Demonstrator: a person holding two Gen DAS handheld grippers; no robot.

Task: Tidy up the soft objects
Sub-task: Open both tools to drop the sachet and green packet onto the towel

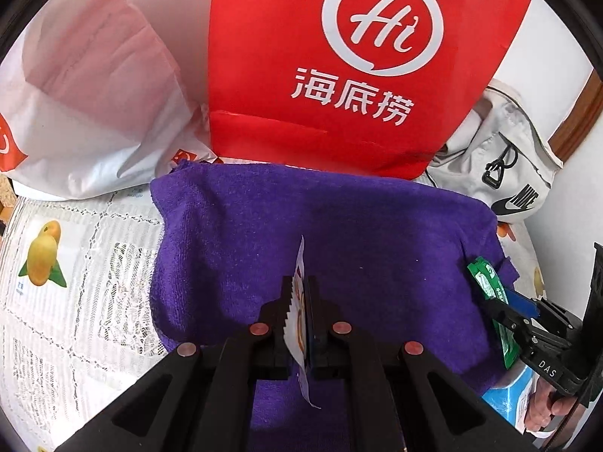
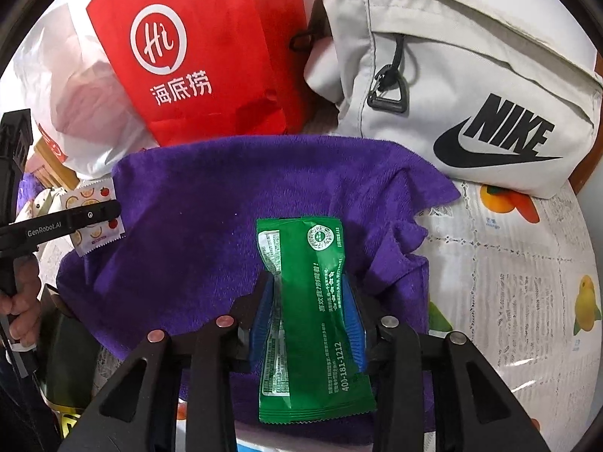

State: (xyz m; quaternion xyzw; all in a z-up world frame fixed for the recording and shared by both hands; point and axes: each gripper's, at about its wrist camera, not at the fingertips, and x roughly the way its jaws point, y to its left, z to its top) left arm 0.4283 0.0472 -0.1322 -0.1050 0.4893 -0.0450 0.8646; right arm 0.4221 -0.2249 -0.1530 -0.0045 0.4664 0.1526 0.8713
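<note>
Purple towel (image 1: 320, 248) is the landmark: it lies spread on the counter (image 1: 86, 286), in front of a red bag (image 1: 339, 64), and both packets hang over it. The left hand-held gripper (image 1: 300, 303) is pressed together on a white sachet (image 1: 297, 324), seen edge-on, its long axis running along the fingers and out toward the towel's middle. The right hand-held gripper (image 2: 307, 303) pinches a green packet (image 2: 309, 316) across its waist with its blue pads (image 2: 354, 324); the jaws stand only as far apart as the packet's width. That packet's long axis also runs along the fingers, its far end over the towel's right half, close to the frayed right edge. So each packet sits directly below and ahead of its own hand, left over the towel's centre, right nearer its edge; a set-down on the towel looks like a short drop for either.

From the left wrist the sachet is only a thin edge; the right wrist shows its fruit-printed face (image 2: 94, 218) at the towel's left side. The right wrist alone shows the green packet's print and a grey Nike pouch (image 2: 471, 86) behind the towel's right corner in full.
</note>
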